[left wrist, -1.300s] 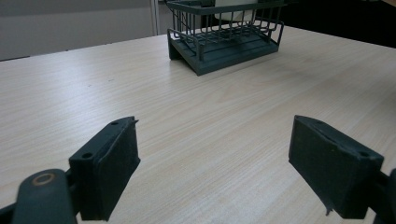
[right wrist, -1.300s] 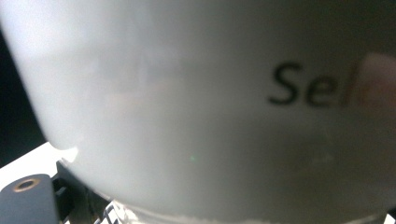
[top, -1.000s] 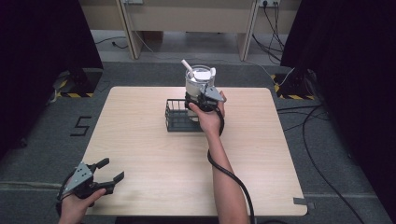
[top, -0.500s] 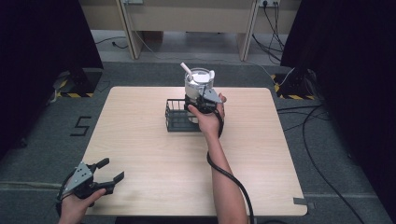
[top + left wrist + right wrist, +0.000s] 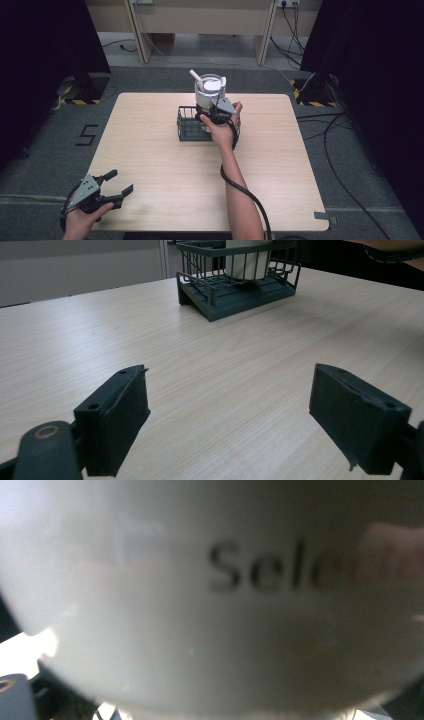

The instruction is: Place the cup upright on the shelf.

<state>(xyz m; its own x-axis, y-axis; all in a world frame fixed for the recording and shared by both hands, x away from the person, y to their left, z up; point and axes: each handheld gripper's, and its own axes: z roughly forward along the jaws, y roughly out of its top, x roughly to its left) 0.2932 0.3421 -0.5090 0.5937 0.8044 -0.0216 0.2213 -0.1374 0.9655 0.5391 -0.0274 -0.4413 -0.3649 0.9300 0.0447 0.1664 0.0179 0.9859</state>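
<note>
The white cup (image 5: 209, 91) stands in the black basket (image 5: 189, 126) at the far middle of the table (image 5: 150, 150). That part looks done. The right gripper (image 5: 216, 111) has just opened and let go; it only needs to back off. The left gripper (image 5: 116, 182) waits open, unmoved.

A light wooden table (image 5: 280, 170) stands on grey floor (image 5: 125, 80). 1 dark wire basket (image 5: 190, 127) sits on it, toward the far edge near the middle. A white cup (image 5: 210, 92) is in the basket.
</note>
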